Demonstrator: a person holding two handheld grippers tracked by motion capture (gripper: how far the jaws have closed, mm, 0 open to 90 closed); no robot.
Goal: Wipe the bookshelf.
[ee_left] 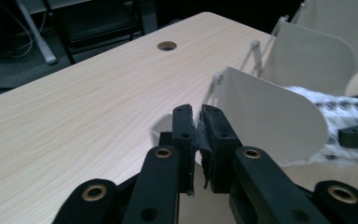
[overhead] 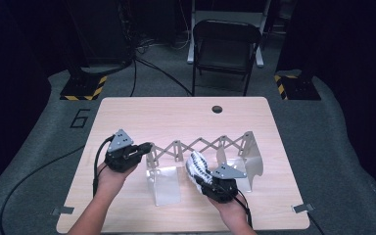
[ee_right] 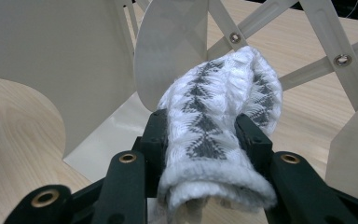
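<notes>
Two grips are seen: a rolled white-and-grey knitted sock (ee_right: 219,121) is clamped between the jaws of the right gripper (overhead: 214,182), held just above the table (overhead: 142,112) in front of the gap between the white plates of the accordion rack (overhead: 203,147). The left gripper (ee_left: 196,135) is closed on the edge of the rack's left end plate (ee_left: 270,116), apparently to steady it. Pick-up is judged done; insertion of the sock between the plates and release are judged still outstanding.
</notes>
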